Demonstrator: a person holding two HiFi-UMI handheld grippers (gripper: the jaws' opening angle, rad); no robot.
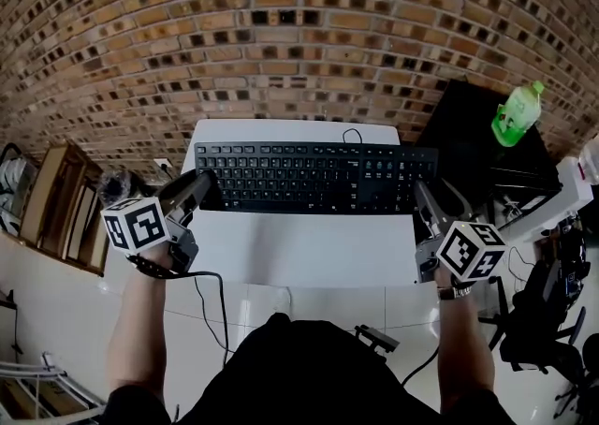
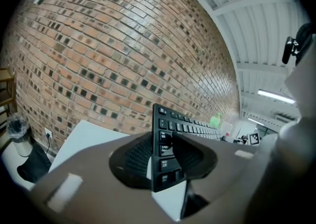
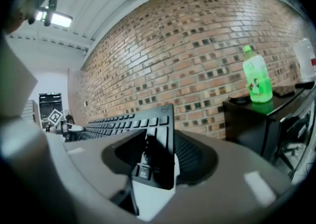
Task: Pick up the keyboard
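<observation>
Here the black keyboard [image 1: 318, 177] hangs level between the two claws, raised above the white bench [image 1: 290, 259] and facing the brick wall [image 1: 281, 30]. The left claw [image 2: 163, 155] is clamped on the keyboard's left end, one pad on each face, and the right claw [image 3: 157, 155] grips the right end the same way. A green bottle [image 1: 518, 112] stands on a black cabinet [image 1: 463, 138] off to the right, well apart from the keyboard.
</observation>
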